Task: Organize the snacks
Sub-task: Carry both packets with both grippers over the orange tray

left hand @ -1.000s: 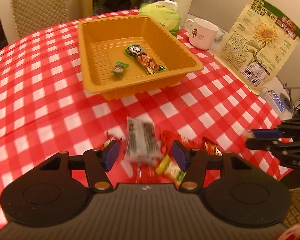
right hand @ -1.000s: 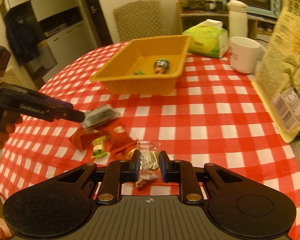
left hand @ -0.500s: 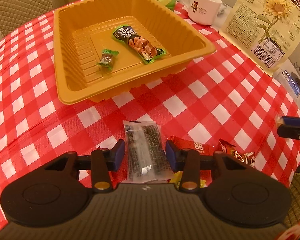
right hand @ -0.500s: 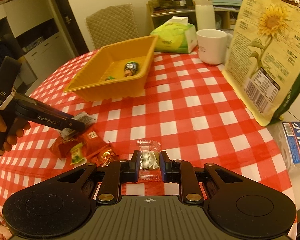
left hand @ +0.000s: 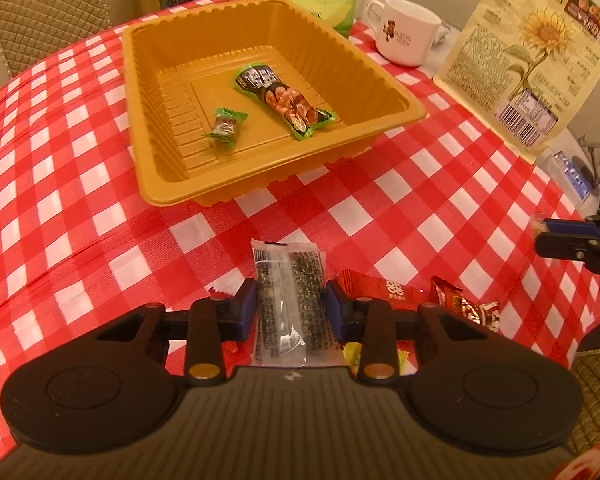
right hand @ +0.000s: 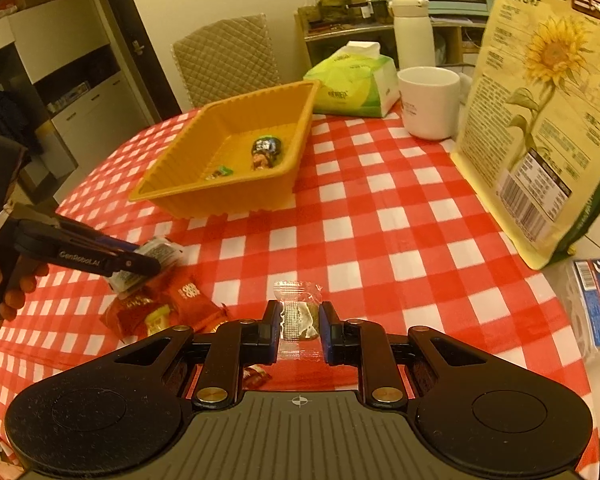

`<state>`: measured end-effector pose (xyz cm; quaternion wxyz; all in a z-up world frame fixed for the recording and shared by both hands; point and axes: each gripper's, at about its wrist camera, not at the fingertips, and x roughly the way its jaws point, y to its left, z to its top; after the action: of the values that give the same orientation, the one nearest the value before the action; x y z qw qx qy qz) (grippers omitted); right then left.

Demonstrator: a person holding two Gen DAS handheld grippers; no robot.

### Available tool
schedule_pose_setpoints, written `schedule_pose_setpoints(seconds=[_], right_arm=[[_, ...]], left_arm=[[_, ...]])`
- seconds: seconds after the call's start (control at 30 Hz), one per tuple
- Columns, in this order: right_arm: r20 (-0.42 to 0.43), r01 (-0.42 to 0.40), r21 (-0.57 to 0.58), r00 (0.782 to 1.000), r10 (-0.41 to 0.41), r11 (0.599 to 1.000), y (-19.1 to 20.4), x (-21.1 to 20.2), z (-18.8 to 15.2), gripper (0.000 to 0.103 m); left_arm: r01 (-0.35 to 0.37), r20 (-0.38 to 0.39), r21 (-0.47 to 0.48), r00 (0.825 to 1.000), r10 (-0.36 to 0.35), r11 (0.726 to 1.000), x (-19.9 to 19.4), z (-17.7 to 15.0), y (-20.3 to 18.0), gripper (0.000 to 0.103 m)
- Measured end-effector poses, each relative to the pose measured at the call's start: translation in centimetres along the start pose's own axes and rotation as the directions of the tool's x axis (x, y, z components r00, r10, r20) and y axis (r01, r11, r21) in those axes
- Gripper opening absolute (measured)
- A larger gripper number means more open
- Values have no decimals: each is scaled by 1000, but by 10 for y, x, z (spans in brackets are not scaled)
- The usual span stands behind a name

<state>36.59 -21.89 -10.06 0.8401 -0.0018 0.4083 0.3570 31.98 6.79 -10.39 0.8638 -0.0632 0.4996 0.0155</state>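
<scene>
An orange tray (left hand: 384,92) (right hand: 300,152) sits on the checked table and holds a small green candy (left hand: 225,125) and a long dark snack pack (left hand: 284,100). My left gripper (left hand: 290,308) is shut on a clear sesame bar packet (left hand: 288,300), held just above the table. In the right wrist view the same gripper (right hand: 156,264) shows at the left with that packet (right hand: 148,260). My right gripper (right hand: 299,330) is shut on a small clear candy packet (right hand: 298,312), lifted off the cloth. Red snack packs (left hand: 388,290) (right hand: 160,308) lie loose between the grippers.
A white mug (right hand: 430,102), a green tissue pack (right hand: 352,80) and a white flask (right hand: 412,36) stand behind the tray. A large sunflower seed bag (right hand: 540,112) stands at the right. A blue and white packet (right hand: 598,308) lies at the table's right edge.
My left gripper closed on the sesame bar packet and lifted it toward the tray. My right gripper rose with the clear candy packet held in it.
</scene>
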Motion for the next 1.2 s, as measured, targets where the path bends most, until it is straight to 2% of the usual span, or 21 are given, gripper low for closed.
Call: schedule_pose_setpoints(seconds=[0.3, 0.57, 0.7, 0.9, 1.2], right_arm=[[12, -52, -17, 999, 52, 999, 11, 10, 20, 20], [42, -110, -22, 993, 111, 994, 27, 26, 53, 21], [56, -134, -14, 989, 134, 991, 37, 38, 74, 20], [77, -124, 6, 989, 123, 992, 52, 63, 109, 21], [84, -118, -9, 989, 118, 993, 68, 96, 146, 21]], left_arm=[[23, 93, -74, 996, -16, 997, -46, -5, 11, 33], [4, 180, -110, 984, 16, 994, -74, 11, 24, 33], [-13, 208, -124, 977, 39, 992, -74, 27, 31, 33], [-28, 221, -127, 974, 56, 992, -61, 56, 42, 33], [-27, 236, -109, 970, 52, 994, -43, 92, 56, 33]])
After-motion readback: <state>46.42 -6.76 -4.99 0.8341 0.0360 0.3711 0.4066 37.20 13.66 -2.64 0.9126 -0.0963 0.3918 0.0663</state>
